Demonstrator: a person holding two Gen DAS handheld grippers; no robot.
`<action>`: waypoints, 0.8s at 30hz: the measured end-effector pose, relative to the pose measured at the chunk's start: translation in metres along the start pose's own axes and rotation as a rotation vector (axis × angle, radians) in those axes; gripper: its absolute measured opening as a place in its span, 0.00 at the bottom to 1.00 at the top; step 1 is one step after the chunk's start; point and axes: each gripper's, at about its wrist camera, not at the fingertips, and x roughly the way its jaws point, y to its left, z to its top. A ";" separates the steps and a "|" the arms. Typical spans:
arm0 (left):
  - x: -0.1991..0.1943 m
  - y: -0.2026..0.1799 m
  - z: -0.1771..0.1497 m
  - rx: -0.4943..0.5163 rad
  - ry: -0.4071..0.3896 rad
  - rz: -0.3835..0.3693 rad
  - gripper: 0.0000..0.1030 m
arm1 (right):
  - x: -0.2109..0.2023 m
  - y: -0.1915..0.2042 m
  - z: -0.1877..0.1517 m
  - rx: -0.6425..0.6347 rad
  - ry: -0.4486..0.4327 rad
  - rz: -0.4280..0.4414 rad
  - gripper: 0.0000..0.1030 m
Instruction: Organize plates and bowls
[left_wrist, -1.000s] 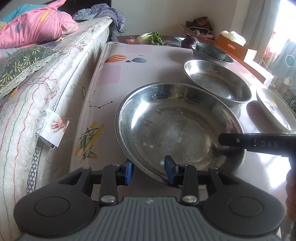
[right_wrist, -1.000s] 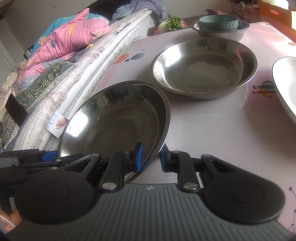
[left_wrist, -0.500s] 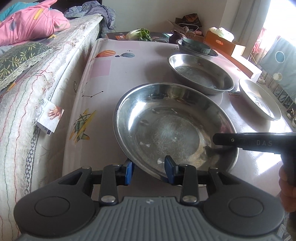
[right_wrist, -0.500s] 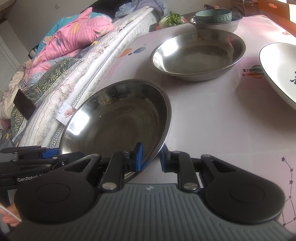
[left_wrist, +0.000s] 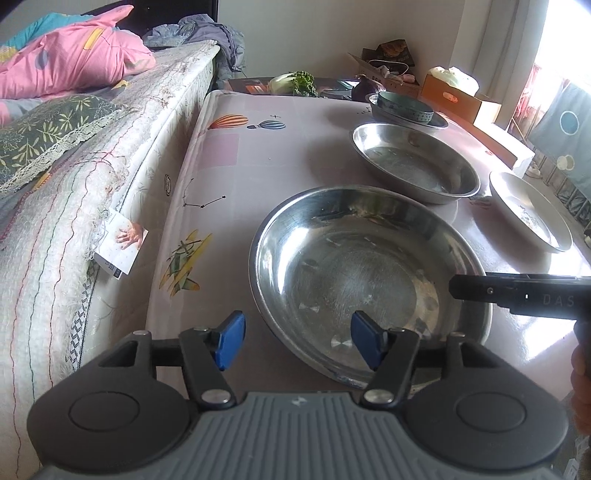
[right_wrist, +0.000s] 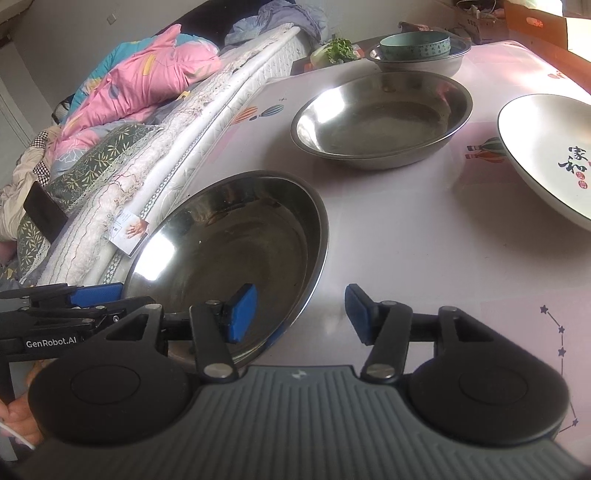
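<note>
2 grippers, left (left_wrist: 297, 341) and right (right_wrist: 301, 314), straddle a steel bowl's (left_wrist: 369, 273) near rim, jaws opening, pads clear of it.

Both wrist views look steeply down and forward from just behind their own tongs, close above the worktop (left_wrist: 236, 173), the left from the large steel basin's (left_wrist: 369, 280) near rim, the right from its right side, sharing that basin, the second steel basin (right_wrist: 384, 118) and the bed (right_wrist: 122, 158).

Pink quilt (left_wrist: 70, 59) on bed (left_wrist: 110, 155); greens (left_wrist: 295, 83) beyond.
</note>
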 end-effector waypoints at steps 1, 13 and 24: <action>0.000 0.000 0.000 0.001 -0.005 0.003 0.67 | -0.002 0.000 0.001 -0.004 -0.013 -0.008 0.61; -0.001 -0.010 0.003 0.037 -0.052 0.042 0.85 | -0.024 0.002 0.011 -0.052 -0.157 -0.087 0.96; -0.003 -0.007 0.005 0.031 -0.070 0.074 0.95 | -0.032 0.026 0.014 -0.190 -0.192 -0.199 0.99</action>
